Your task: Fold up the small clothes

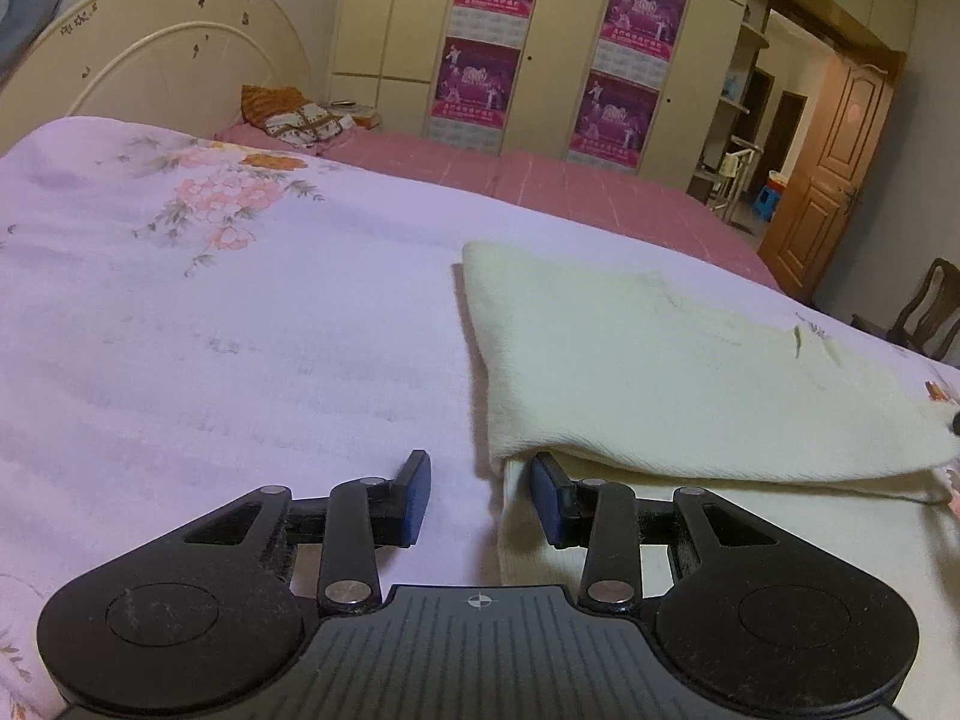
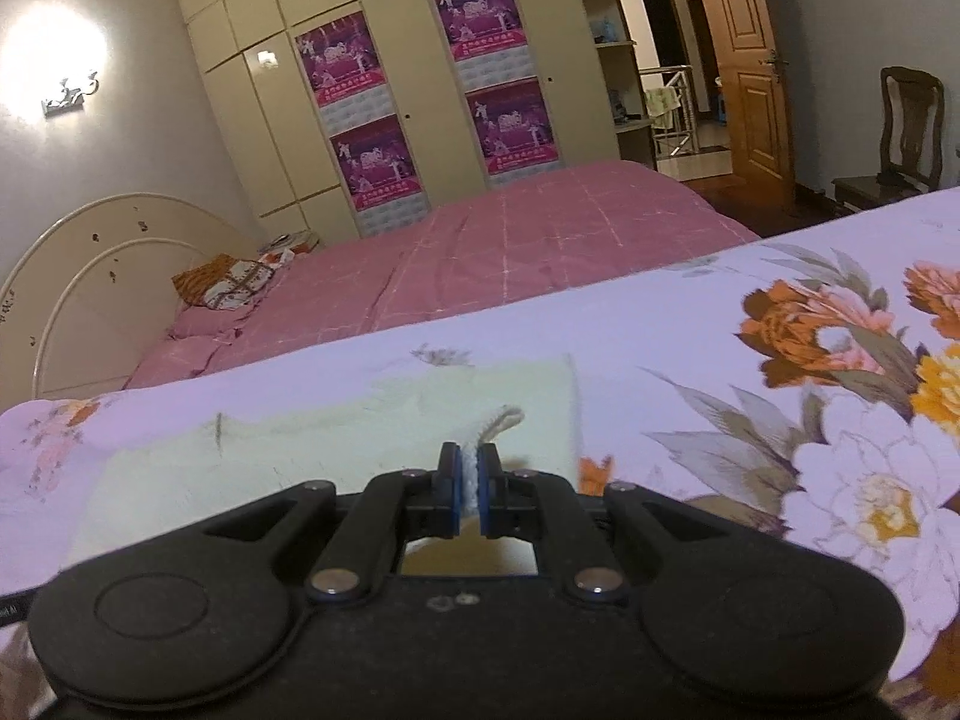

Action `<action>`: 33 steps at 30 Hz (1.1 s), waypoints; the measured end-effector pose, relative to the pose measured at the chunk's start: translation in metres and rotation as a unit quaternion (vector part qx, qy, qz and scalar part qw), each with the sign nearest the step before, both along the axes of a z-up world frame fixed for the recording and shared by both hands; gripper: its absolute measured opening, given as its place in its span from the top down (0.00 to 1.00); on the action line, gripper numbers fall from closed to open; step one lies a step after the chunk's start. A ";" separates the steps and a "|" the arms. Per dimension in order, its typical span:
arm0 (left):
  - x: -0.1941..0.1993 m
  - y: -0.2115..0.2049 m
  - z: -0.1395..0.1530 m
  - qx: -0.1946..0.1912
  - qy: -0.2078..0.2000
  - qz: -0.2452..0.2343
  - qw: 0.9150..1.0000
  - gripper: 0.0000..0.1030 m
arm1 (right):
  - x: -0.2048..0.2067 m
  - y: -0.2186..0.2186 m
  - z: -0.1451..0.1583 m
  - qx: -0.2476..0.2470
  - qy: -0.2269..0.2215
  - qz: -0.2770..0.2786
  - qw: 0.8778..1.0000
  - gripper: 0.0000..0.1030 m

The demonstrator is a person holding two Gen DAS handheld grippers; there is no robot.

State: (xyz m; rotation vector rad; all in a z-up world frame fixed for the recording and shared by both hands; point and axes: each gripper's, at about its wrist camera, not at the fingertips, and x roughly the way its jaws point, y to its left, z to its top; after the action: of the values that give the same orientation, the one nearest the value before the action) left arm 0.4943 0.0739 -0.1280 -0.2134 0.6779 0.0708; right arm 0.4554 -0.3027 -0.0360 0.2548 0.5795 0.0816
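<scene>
A cream knit garment [image 1: 660, 360] lies on the lilac floral bedsheet [image 1: 210, 330], its top layer folded over a lower layer. My left gripper [image 1: 480, 495] is open and empty, low over the sheet at the garment's near left corner; its right finger [image 1: 549, 495] rests on the lower layer. In the right wrist view the same garment [image 2: 300, 456] lies flat ahead. My right gripper [image 2: 470, 480] is shut on a bunched cream edge of the garment [image 2: 489, 426], which sticks up between the pads.
A second bed with a pink checked cover [image 2: 510, 240] and pillows [image 1: 294, 117] lies behind. A cream headboard [image 1: 150, 66], a wardrobe with purple posters [image 1: 480, 30], an open wooden door [image 1: 834, 162] and a dark chair [image 2: 906, 126] stand around the room.
</scene>
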 end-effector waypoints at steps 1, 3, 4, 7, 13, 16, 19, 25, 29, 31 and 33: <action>0.001 0.000 0.000 0.001 -0.001 0.000 1.000 0.63 | -0.001 -0.001 -0.002 -0.001 0.003 -0.001 1.000 0.94; 0.001 0.000 0.000 -0.002 -0.002 0.000 1.000 0.63 | -0.003 -0.004 -0.006 -0.002 0.008 -0.003 1.000 0.94; 0.001 0.000 0.000 -0.003 -0.003 0.000 1.000 0.63 | -0.003 -0.004 -0.008 -0.003 0.010 -0.003 1.000 0.94; 0.003 0.002 0.000 -0.003 -0.005 0.000 1.000 0.63 | -0.003 -0.006 -0.013 -0.007 0.017 -0.006 1.000 0.94; 0.008 0.001 -0.002 0.006 0.002 0.000 1.000 0.63 | -0.007 -0.011 -0.014 -0.011 0.013 -0.012 1.000 0.94; 0.009 0.001 -0.004 0.008 0.005 0.000 1.000 0.63 | -0.006 -0.010 -0.020 -0.021 0.024 -0.011 0.999 0.94; 0.010 0.001 -0.004 0.013 0.007 -0.004 1.000 0.63 | -0.006 -0.011 -0.026 -0.022 0.031 -0.012 0.999 0.94; 0.009 0.000 -0.005 0.022 0.006 -0.013 1.000 0.63 | -0.008 -0.014 -0.029 -0.022 0.030 -0.015 0.999 0.94; -0.012 -0.003 0.023 0.038 -0.056 -0.017 0.998 0.63 | -0.007 -0.007 -0.027 -0.065 0.036 -0.012 0.997 0.87; -0.008 -0.026 0.035 0.066 -0.085 -0.049 0.993 0.63 | -0.019 0.003 -0.010 -0.080 -0.006 -0.001 0.997 0.84; 0.014 -0.055 0.032 0.066 -0.065 -0.099 0.991 0.63 | -0.014 0.022 -0.004 -0.057 -0.015 0.027 0.998 0.83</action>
State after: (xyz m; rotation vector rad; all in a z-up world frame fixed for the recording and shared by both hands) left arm 0.5084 0.0188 -0.0956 -0.0219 0.5592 -0.0886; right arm 0.4415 -0.2807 -0.0396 0.1279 0.5595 0.1033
